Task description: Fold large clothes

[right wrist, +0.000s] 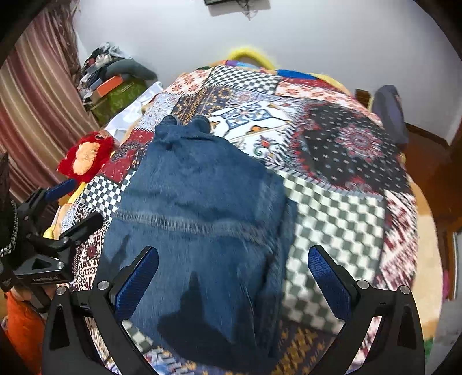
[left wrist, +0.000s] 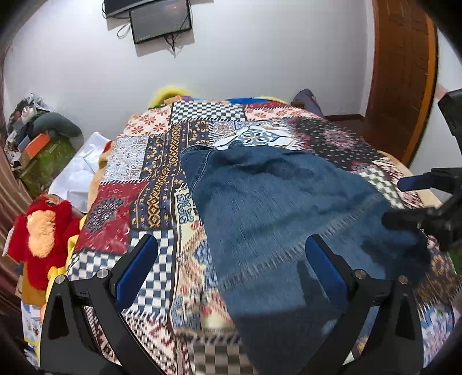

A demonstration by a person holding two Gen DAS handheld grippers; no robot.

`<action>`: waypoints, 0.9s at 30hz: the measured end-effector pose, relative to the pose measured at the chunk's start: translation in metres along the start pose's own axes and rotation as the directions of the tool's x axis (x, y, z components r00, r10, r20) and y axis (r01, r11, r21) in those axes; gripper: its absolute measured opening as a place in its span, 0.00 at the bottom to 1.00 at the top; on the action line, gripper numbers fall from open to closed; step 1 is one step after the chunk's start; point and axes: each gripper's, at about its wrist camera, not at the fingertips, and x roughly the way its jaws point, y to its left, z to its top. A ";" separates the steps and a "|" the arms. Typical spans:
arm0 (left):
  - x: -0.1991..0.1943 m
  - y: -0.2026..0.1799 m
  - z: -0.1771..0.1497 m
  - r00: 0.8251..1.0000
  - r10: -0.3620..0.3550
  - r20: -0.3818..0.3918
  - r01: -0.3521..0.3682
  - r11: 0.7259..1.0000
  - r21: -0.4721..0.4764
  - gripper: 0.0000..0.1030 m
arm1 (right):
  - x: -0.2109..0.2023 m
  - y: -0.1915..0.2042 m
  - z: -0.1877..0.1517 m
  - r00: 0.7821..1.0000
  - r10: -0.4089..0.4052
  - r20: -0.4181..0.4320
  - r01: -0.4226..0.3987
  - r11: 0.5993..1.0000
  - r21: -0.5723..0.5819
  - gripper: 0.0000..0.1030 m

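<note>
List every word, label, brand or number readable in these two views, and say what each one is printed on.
Pale lettering on the left gripper body, near its base in the right wrist view: too blurred to read.
Wall screen: faint marks along the bottom edge, too small to read.
Jeans, patchwork bedspread, red plush toy, orange box: no text visible.

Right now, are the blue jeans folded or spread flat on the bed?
Folded, at least partly: the jeans lie doubled into a short bundle on the patchwork bedspread, layered edges showing along their right side. Motion blur hides finer detail.
</note>
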 end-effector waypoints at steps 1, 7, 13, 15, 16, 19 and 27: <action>0.007 0.001 0.003 1.000 0.000 -0.008 0.000 1.000 -0.003 1.00 | 0.012 0.000 0.008 1.000 -0.005 -0.013 0.005 1.000 -0.012 1.00; 0.073 0.021 0.022 0.993 -0.051 -0.110 0.045 0.997 -0.061 1.00 | 0.067 -0.020 0.042 0.996 -0.033 -0.082 0.033 0.999 -0.002 1.00; 0.102 0.048 0.040 0.988 -0.101 -0.115 0.079 0.981 -0.178 1.00 | 0.091 -0.048 0.063 0.994 -0.077 -0.080 0.077 0.997 -0.005 1.00; 0.106 0.058 0.045 0.988 -0.092 -0.121 0.063 0.972 -0.225 1.00 | 0.086 -0.051 0.068 0.987 -0.154 -0.042 0.153 0.988 -0.015 1.00; 0.105 0.061 0.047 0.989 -0.087 -0.122 0.056 0.970 -0.238 1.00 | 0.081 -0.052 0.069 0.984 -0.177 -0.019 0.176 0.984 -0.019 1.00; 0.091 0.070 0.051 0.994 -0.053 -0.100 0.026 0.966 -0.258 1.00 | 0.061 -0.050 0.070 0.972 -0.233 0.041 0.234 0.972 -0.018 1.00; 0.038 0.067 0.047 0.993 -0.103 -0.048 0.091 0.972 -0.216 1.00 | 0.010 -0.020 0.053 0.977 -0.181 0.116 0.193 0.977 -0.096 1.00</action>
